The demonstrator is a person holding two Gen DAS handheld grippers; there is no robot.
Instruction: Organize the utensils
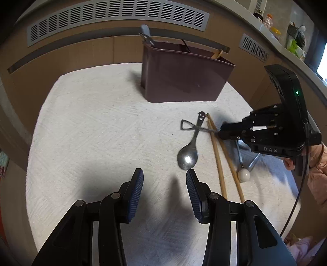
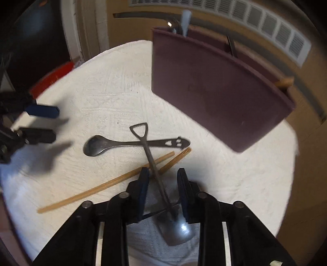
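A steel smiley-handled spoon (image 1: 189,152) (image 2: 122,144) lies on the white cloth (image 1: 92,133). A shovel-shaped spoon (image 2: 152,161) (image 1: 188,125) lies across it and across two wooden chopsticks (image 1: 219,161) (image 2: 114,182). My right gripper (image 2: 163,178) (image 1: 222,131) is open, its fingers on either side of the shovel spoon's handle and apart from it. My left gripper (image 1: 164,180) is open and empty, just short of the smiley spoon's bowl. A maroon utensil holder (image 1: 184,75) (image 2: 220,92) stands at the back with several utensils in it.
A white-ended utensil (image 1: 243,174) lies right of the chopsticks, under the right gripper. A wooden wall with vents (image 1: 118,18) runs behind the table. A cluttered shelf (image 1: 286,34) is at upper right. The person's hand (image 1: 316,159) holds the right gripper.
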